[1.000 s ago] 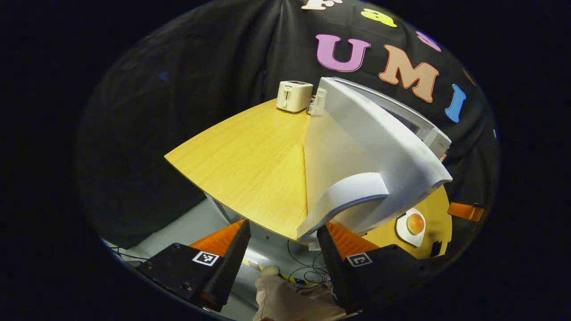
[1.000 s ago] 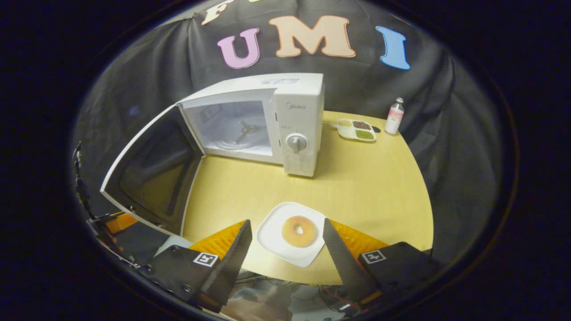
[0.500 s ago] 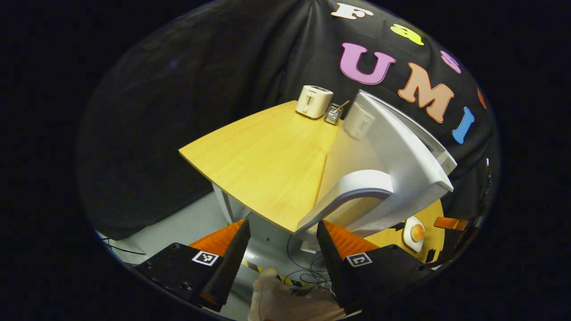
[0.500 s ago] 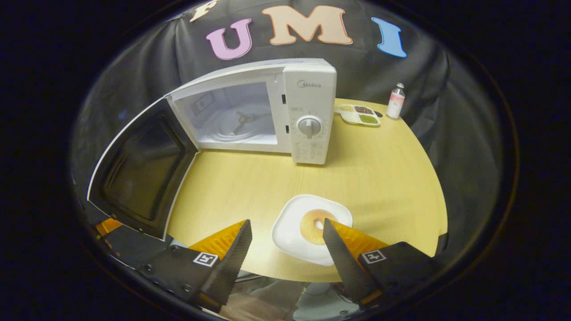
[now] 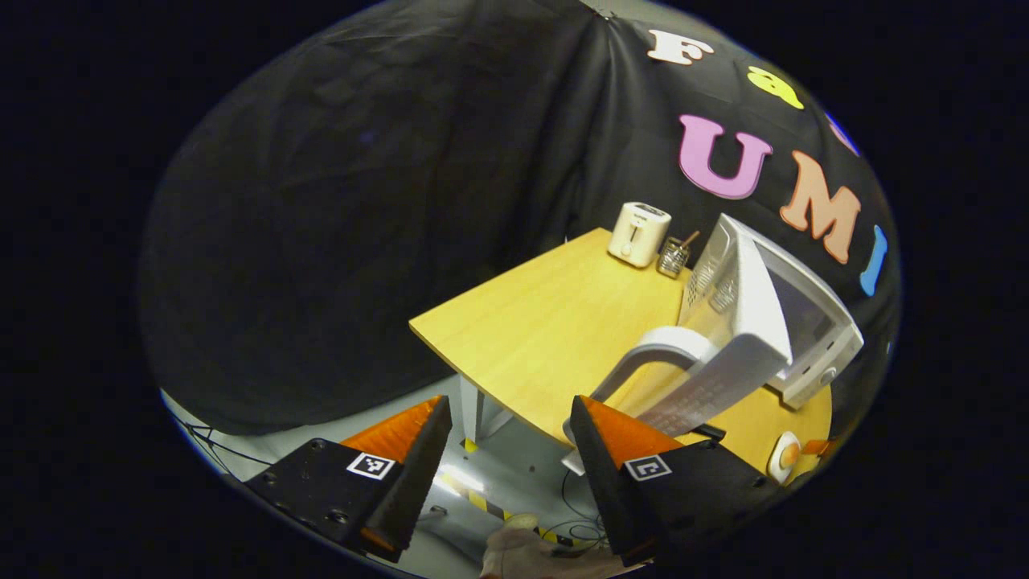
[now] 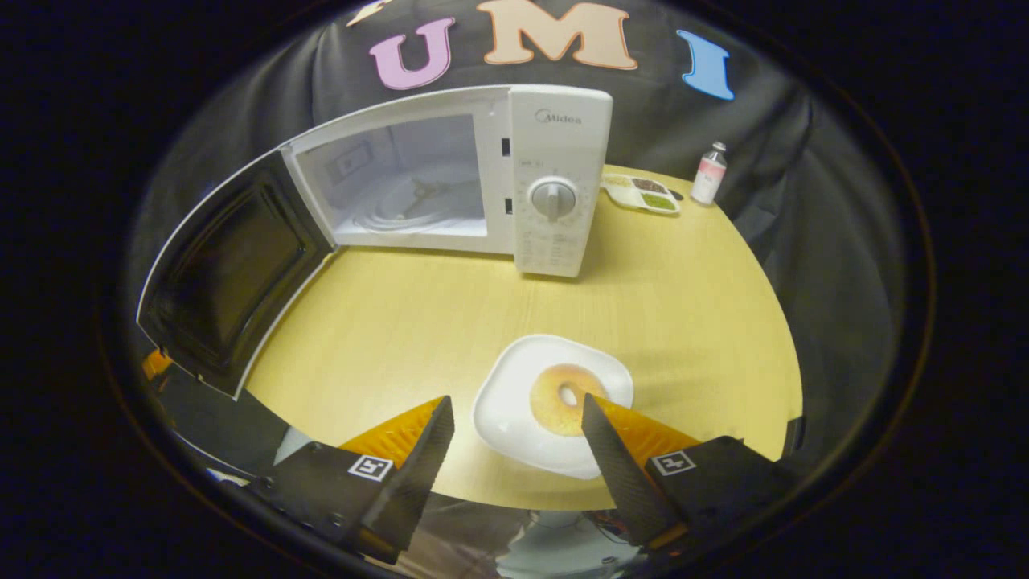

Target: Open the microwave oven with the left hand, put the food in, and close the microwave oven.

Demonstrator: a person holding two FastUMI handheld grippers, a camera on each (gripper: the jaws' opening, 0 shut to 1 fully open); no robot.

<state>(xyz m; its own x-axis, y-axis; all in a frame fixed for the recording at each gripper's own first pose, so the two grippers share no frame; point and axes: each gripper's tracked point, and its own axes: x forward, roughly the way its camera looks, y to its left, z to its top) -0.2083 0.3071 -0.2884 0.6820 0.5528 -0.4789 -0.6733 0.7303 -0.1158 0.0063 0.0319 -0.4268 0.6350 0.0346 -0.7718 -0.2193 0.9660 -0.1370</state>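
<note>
Item one, my left gripper (image 5: 506, 418): I read it as spread wide, nothing between its fingers; the right-hand finger (image 5: 599, 450) sits just beside the lower end of the microwave door handle (image 5: 643, 362), and I cannot tell whether they touch. Item two, the microwave door (image 6: 229, 277): swung fully out, at 9 o'clock in the right gripper view, its dark inner window facing the counter (image 6: 418, 322). Item three, the microwave (image 6: 474, 181): at 12 o'clock in that view, cavity bare apart from its turntable ring. Item four, my right gripper (image 6: 514, 418): also wide apart and gripping nothing, hovering at the counter's near edge. Item five, the food: a donut (image 6: 563, 400) on a white plate (image 6: 514, 410) at 6 o'clock, between my fingers in the picture, with the right finger overlapping the donut's edge. Item six, far corner at 1 o'clock: a divided dish (image 6: 643, 195) and a small bottle (image 6: 708, 174). Item seven, left gripper view, 1 o'clock: a toaster (image 5: 639, 233) on the counter's back edge.
</note>
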